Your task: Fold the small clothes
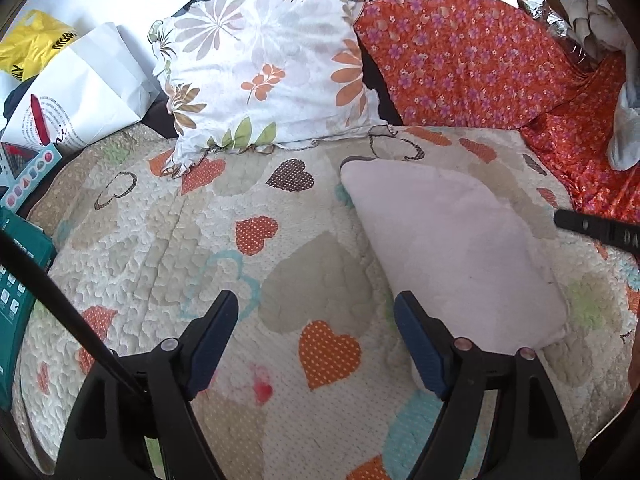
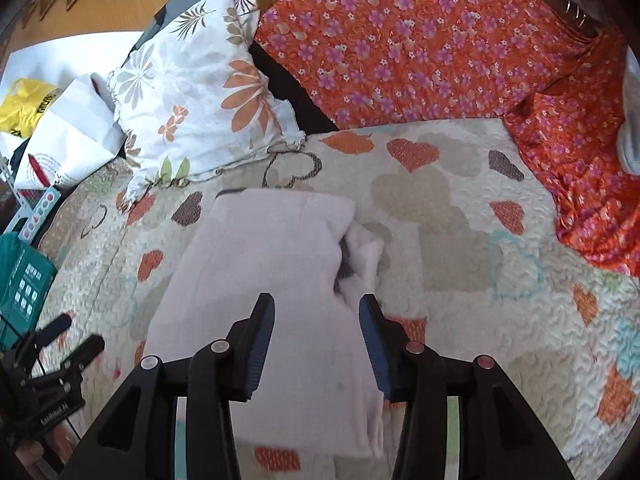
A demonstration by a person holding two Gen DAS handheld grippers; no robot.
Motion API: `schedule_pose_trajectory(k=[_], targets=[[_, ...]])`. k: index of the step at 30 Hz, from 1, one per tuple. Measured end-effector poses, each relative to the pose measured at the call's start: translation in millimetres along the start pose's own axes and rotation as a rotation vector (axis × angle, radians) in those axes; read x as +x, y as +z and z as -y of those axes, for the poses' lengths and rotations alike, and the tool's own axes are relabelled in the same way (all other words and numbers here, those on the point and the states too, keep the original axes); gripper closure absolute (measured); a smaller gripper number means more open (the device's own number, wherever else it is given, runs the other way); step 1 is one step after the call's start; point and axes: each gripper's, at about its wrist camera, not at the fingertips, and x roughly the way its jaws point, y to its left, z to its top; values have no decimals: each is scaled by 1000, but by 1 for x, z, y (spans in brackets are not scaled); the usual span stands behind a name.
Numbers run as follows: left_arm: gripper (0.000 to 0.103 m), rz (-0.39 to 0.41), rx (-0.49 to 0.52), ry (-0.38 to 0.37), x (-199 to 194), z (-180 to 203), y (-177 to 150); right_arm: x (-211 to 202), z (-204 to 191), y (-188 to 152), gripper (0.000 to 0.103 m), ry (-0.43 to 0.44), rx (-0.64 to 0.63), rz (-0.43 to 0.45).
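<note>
Pale pink garment (image 2: 264, 264), folded flat on the heart-print quilt (image 2: 460, 216), with a loose flap bunched at its right edge. Directly under and ahead of the right claw (image 2: 316, 312), jaws partly open and straddling the cloth's right side, gripping nothing. To the right of the left claw (image 1: 316, 312), right fingertip (image 1: 408, 316) beside the garment's (image 1: 452, 248) near-left edge; jaws spread wide, empty, above bare quilt (image 1: 192, 216). Beyond: floral pillow (image 1: 272, 60) on the quilt's far edge, orange flowered cloth (image 1: 460, 52) beside it. Off left: white paper bag (image 1: 80, 92), yellow bag (image 1: 32, 40), teal box (image 1: 16, 280).
</note>
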Motion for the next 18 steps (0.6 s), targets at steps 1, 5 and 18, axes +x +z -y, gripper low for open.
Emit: schedule_pose_trajectory(k=[1,5,18], targets=[[24,-1,-1,-1,-2,1,-1,-2,0,-5,55,0,2,-5],[23,-4,-12,2,-8,6,-5,-7,5,-22,55,-4,20,-21],[23,-90,6,23,2,18,-39,-4,5,-41,53,5,50,-58]])
